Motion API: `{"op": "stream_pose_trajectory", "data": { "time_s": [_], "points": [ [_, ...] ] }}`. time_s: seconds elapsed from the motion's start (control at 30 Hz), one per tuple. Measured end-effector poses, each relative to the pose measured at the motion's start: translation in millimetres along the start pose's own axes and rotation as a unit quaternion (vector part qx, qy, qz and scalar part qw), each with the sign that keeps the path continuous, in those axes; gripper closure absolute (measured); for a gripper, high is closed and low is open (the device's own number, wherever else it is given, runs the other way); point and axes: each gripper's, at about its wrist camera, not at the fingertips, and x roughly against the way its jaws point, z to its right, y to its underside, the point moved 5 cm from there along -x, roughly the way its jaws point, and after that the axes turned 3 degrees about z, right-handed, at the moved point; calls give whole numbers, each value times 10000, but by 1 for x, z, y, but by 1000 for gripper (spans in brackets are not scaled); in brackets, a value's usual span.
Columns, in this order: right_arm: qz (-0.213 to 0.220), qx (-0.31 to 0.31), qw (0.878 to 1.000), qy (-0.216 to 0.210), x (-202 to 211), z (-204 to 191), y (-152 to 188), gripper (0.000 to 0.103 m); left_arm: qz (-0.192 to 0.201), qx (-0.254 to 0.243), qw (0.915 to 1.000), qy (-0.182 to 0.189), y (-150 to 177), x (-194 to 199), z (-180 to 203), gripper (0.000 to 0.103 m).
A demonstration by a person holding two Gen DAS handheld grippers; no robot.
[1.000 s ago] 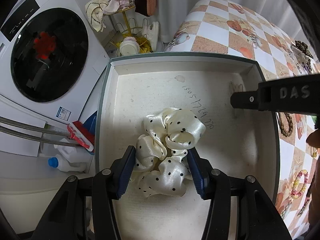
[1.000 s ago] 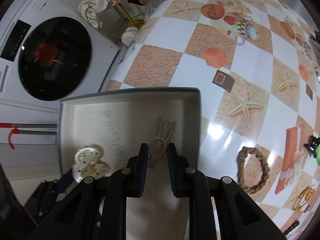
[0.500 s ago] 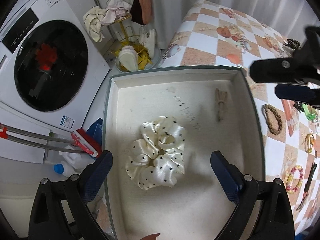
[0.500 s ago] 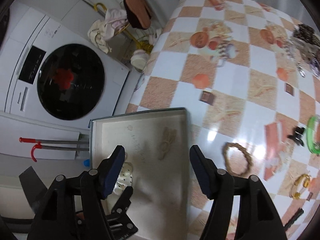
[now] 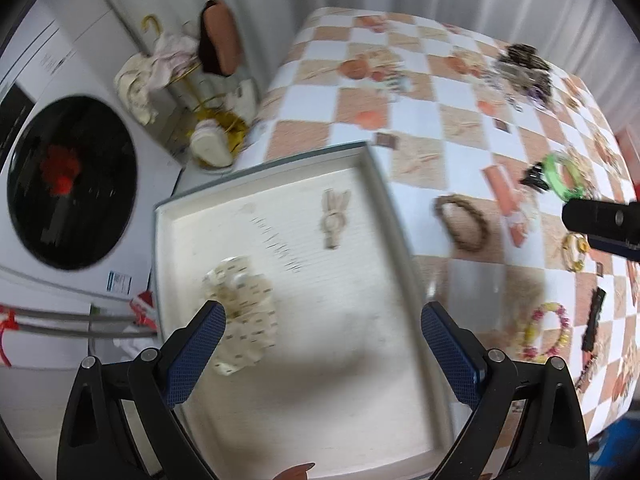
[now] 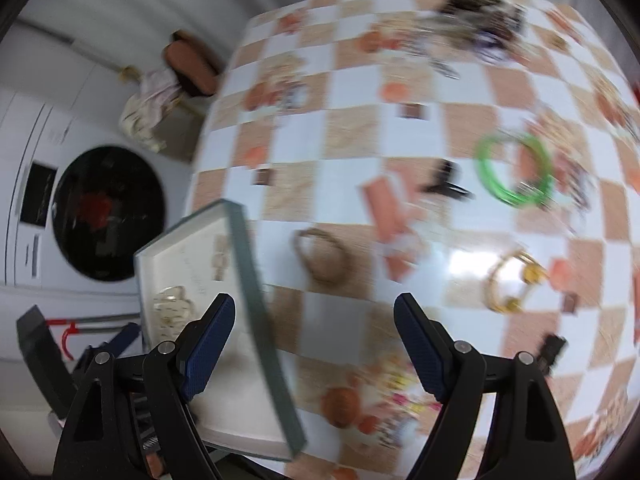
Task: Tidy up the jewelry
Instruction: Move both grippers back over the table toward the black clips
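A white tray with a grey rim lies at the table's left edge. In it lie a cream polka-dot scrunchie and a beige rabbit-ear hair clip. My left gripper is open and empty above the tray. My right gripper is open and empty above the tray's right rim. On the table lie a brown braided bracelet, a green bangle, a gold bracelet, a colourful bead bracelet and a black claw clip.
The checkered tablecloth covers the table. A dark pile of jewelry sits at the far side. A washing machine and a rack with cloths stand left of the table. A black clip lies near the right edge.
My left gripper opened, let go of the scrunchie and drew back to the right. My right gripper opened, left the rabbit-ear clip in the tray and swung right over the table.
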Motion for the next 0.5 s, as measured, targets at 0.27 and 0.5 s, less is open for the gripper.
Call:
{"op": "stream_pose_trajectory", "data": {
  "time_s": [0.27, 0.5],
  "points": [
    [83, -801, 9960, 382, 31, 85, 21, 19, 79, -525, 9983, 255, -18, 9, 55, 2],
    [46, -1388, 9880, 680, 47, 148, 45, 19, -12, -759, 9961, 454, -27, 4, 92, 2]
  ]
}}
